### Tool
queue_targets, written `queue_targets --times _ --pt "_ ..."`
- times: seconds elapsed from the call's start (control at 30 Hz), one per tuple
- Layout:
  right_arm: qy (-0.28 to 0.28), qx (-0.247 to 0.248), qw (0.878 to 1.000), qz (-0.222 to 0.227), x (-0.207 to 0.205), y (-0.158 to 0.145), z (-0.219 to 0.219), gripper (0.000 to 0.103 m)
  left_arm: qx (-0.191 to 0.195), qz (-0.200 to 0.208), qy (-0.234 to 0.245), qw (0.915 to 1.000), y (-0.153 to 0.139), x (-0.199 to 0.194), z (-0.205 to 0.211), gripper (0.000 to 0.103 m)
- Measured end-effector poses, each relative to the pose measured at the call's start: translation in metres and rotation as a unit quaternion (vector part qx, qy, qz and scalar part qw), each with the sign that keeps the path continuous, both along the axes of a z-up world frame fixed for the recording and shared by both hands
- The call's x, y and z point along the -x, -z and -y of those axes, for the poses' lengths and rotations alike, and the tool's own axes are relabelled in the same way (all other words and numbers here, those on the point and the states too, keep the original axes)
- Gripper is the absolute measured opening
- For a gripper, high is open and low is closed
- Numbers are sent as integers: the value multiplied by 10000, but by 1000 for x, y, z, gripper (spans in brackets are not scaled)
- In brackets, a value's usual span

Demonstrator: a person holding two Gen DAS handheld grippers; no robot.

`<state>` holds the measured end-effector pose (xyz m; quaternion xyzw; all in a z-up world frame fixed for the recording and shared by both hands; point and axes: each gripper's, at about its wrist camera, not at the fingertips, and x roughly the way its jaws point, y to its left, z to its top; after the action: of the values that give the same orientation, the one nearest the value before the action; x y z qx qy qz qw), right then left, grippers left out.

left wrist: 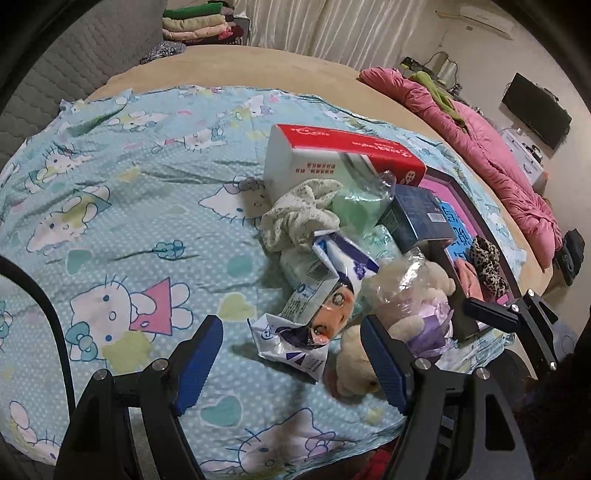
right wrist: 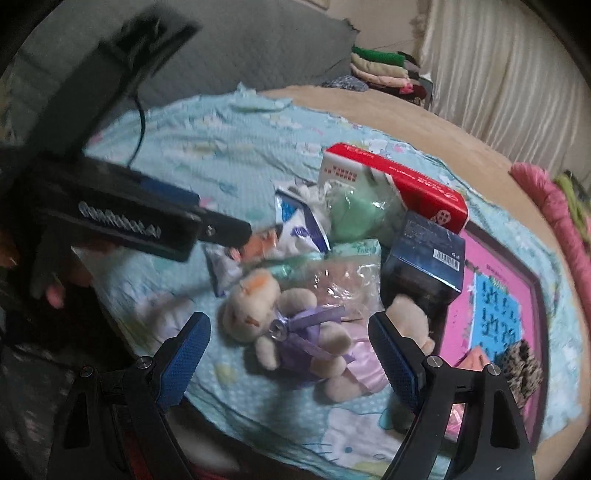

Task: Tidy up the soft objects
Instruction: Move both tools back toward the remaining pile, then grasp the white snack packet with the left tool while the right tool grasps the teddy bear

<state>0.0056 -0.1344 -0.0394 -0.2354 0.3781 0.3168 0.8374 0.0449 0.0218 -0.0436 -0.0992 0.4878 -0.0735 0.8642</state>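
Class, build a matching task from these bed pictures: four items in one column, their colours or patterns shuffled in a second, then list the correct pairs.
Column A:
1. tissue box
2. teddy bear's dress
3. scrunchie in the tray
4. square box beside the tray

Column B:
a. leopard print
b. dark blue
c. red and white
d. lilac

Pairs: 1-c, 2-d, 3-a, 4-b

Bed (left wrist: 258, 70) with tan mattress cover, grey quilted headboard (left wrist: 74, 55) behind it. Pale pleated curtains (left wrist: 332, 26) along far wall. Air conditioner (left wrist: 484, 20) high on wall. Dark monitor (left wrist: 535, 110) near the bed's far side. Dim indoor light.
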Motion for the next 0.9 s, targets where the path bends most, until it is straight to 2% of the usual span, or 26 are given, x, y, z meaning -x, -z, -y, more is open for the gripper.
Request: queue_targets --times 0.13,0.3,0.4,0.53,0.67,0.9 --pt "-360 614 9969 347 8 15 -17 88 63 -23 30 10000 3 -1 -2 76" --pt "-533 1101 9905 623 7 35 -27 88 100 -89 45 9999 10 -4 -3 76" --pt "-550 1168 9889 732 1 40 -29 78 97 -112 66 9999 14 -5 -3 76" --pt "-522 1107 9905 635 -9 45 -27 70 66 -122 81 9999 18 -8 -2 76" --pt "-397 703 9963 294 -24 36 -11 57 35 -159 206 9997 21 -11 5 76" --pt "-76 143 9997 -172 -44 23 18 55 -56 -183 324 9993 29 -19 17 76"
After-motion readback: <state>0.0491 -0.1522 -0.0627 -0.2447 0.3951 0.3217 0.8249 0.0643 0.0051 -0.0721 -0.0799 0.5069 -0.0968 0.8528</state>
